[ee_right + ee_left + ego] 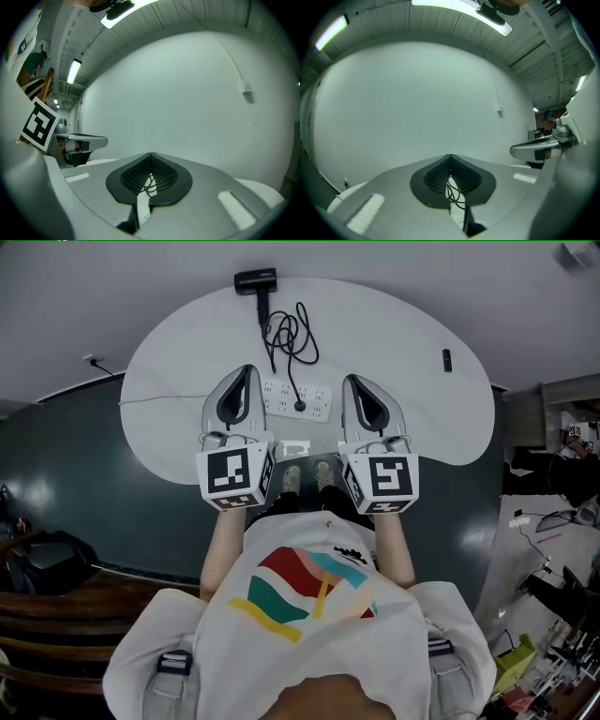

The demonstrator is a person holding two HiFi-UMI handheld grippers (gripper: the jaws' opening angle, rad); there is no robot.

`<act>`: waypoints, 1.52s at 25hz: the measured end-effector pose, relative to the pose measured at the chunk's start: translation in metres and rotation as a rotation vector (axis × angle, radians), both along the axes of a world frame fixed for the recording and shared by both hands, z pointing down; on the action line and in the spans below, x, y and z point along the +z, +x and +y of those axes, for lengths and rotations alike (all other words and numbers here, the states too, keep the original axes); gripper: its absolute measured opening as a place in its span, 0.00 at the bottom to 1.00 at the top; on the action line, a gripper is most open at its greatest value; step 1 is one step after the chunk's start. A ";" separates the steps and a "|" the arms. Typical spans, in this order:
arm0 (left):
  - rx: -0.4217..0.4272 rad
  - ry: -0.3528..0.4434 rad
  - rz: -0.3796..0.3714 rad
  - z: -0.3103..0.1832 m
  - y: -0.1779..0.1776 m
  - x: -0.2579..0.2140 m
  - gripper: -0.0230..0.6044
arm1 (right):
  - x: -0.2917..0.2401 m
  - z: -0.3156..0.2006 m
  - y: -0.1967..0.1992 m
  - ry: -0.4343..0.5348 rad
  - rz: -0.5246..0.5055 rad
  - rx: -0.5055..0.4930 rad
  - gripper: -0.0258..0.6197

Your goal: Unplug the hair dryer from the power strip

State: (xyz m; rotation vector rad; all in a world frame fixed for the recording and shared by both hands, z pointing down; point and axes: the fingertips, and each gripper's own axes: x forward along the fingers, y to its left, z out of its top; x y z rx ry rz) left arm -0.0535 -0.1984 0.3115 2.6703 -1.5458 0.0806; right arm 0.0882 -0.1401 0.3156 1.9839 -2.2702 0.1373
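Hovering low over the near part of the table (pixel 169 352), both tools level and side by side. Holding the left gripper (pixel 247 371) at nine o'clock of the strip (pixel 281 395), clenched tight with nothing pinched. Confirmed in the left gripper view: pads pressed together at the tip, only cord and strip showing through the slit below. Same story at three o'clock with the right gripper (pixel 355 382), shut and empty, pads meeting.

Bracketing the strip like this looks deliberate: probably to pin the strip with one tool and pull with the other.

And the prize? Sitting dead centre between the two tips: the black plug (pixel 300 407), seated in the strip's middle sockets. Trailing away from it toward twelve o'clock, the cord (pixel 284 332), bunched in loose loops, then up to the dryer (pixel 255 280), lying at the far edge of the table. Lots of slack there, so no pull on the plug.

Nothing unplugged yet. Needing open jaws first, then a pinch on the plug body, not the cord. Worth bracing the strip too, or risking the whole thing lifting along.

Off at two o'clock, a small dark item (pixel 446 360), too small to identify.
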 end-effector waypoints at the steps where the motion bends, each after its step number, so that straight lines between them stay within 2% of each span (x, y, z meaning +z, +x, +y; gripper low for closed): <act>1: -0.011 0.002 -0.001 -0.001 0.001 -0.001 0.04 | -0.002 -0.004 0.001 0.006 0.000 -0.015 0.06; 8: -0.068 0.027 -0.007 -0.009 0.005 -0.006 0.04 | -0.005 -0.027 0.003 0.040 -0.002 -0.092 0.06; 15: -0.089 0.005 -0.027 -0.017 -0.003 0.002 0.04 | -0.009 -0.030 0.001 0.054 0.005 -0.121 0.06; 18: -0.047 -0.090 -0.104 -0.029 -0.004 0.022 0.04 | -0.010 -0.031 0.004 0.054 0.003 -0.120 0.06; 21: 0.019 -0.235 -0.184 -0.037 -0.004 0.057 0.05 | -0.009 -0.034 0.003 0.050 0.002 -0.125 0.06; 23: 0.087 -0.343 -0.218 -0.038 0.000 0.084 0.22 | -0.008 -0.036 0.000 0.047 0.002 -0.132 0.06; 25: 0.139 -0.425 -0.248 -0.039 0.003 0.108 0.22 | -0.004 -0.038 -0.001 0.034 0.008 -0.141 0.06; 28: 0.195 -0.535 -0.297 -0.038 0.006 0.146 0.29 | 0.005 -0.038 -0.002 0.011 0.014 -0.150 0.06; 35: 0.264 -0.784 -0.396 -0.028 -0.002 0.217 0.41 | 0.016 -0.034 0.000 -0.034 0.014 -0.149 0.06; 38: 0.282 -0.855 -0.426 -0.022 -0.005 0.238 0.43 | 0.021 -0.033 -0.004 -0.051 0.015 -0.161 0.06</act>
